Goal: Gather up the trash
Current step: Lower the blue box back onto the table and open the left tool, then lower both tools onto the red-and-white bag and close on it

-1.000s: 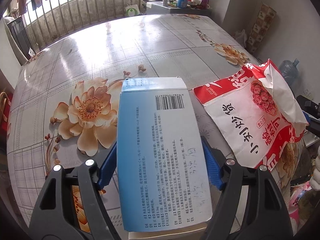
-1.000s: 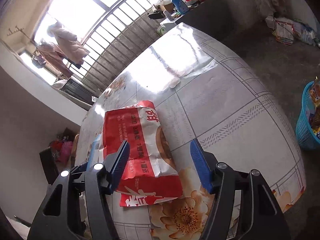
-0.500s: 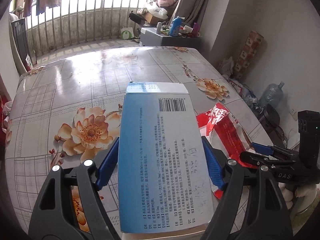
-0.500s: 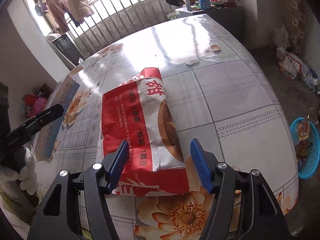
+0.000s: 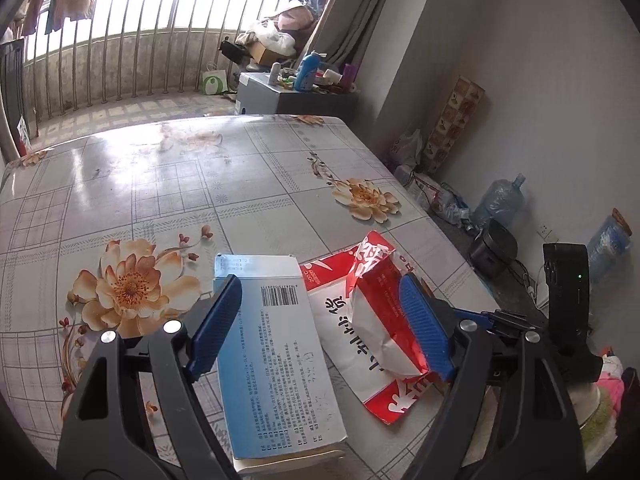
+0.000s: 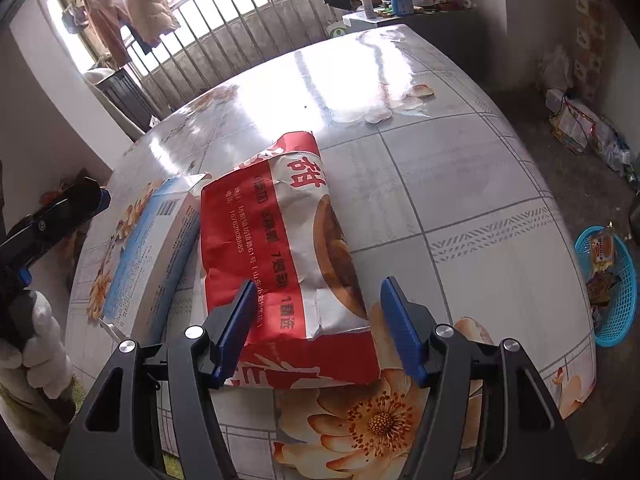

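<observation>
Moved: left gripper [image 5: 320, 324] let go of box [image 5: 276, 356] since 0.5 s ago; jaws were pinched on it, now spread wide, box lying flat on table [image 5: 168, 184]. Right gripper [image 6: 318, 328] barely shifted, same bag between its jaws.
Left gripper: wide open, holding nothing. Left finger [image 5: 216, 324] at box's 9 o'clock edge, right finger [image 5: 426, 324] in front of bag [image 5: 384, 308]; touching or not, can't tell.
Box: blue-white, barcode at far end, fine print down the face. Flat on table, long axis running 6 to 12 o'clock in left view. Near end at table's near edge.
Bag: red-white w/ big characters, crumpled, lying flat at box's 3 o'clock. Near box's far end they touch or overlap; which is on top, can't tell.
Right gripper: open wide, jaws straddling near end of bag [image 6: 296, 264]. Left finger [image 6: 236, 328] overlaps bag's edge, right finger [image 6: 402, 328] just off its other side. No squeeze visible.
Right view: box [image 6: 152, 248] at bag's 9 o'clock, left gripper [image 6: 52, 216] further out at 9, gloved hand [image 6: 32, 344] below it.
Basket: blue basket [image 6: 618, 312] on floor at 3 o'clock, off table, wrappers inside.
Table: floral tile-pattern cover, glare at far end toward 12 o'clock.
</observation>
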The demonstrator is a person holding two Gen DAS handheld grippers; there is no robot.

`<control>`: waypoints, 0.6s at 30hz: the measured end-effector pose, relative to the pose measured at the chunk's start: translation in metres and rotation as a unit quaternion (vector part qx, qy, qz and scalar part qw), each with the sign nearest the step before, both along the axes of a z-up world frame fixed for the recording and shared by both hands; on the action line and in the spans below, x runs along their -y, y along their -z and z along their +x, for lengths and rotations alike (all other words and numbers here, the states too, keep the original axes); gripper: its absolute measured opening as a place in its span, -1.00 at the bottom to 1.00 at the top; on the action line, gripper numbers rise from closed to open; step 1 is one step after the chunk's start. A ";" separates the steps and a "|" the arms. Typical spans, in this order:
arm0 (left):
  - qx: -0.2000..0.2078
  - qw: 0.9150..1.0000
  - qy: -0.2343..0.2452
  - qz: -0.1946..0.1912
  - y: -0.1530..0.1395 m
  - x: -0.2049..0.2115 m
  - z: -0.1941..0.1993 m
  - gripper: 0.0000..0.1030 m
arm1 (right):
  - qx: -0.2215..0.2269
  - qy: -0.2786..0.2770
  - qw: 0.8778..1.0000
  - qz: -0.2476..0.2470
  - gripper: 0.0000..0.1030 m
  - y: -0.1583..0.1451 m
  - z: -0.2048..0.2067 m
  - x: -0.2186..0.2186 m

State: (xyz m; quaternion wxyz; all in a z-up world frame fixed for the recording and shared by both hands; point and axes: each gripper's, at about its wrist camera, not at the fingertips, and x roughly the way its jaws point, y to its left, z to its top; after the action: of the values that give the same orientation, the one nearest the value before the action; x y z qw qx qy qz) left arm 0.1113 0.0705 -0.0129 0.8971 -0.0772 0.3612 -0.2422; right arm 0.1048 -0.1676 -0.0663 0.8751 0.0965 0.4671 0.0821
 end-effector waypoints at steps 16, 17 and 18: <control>-0.041 0.990 0.114 0.069 0.040 0.092 -0.009 -0.57 | -0.043 0.043 0.974 0.220 0.18 0.013 -0.047 0.071; -0.039 0.990 0.114 0.076 0.042 0.092 -0.010 -0.57 | -0.045 0.051 0.969 0.238 0.18 0.015 -0.047 0.077; -0.036 0.989 0.114 0.082 0.042 0.089 -0.012 -0.57 | -0.047 0.055 0.965 0.250 0.18 0.017 -0.046 0.080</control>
State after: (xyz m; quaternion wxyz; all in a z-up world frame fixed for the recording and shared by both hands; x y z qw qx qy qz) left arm 0.0992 -0.0190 -0.0553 0.8536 0.0296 0.4180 -0.3095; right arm 0.0590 -0.2478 -0.0836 0.8031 0.3420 0.4664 0.1433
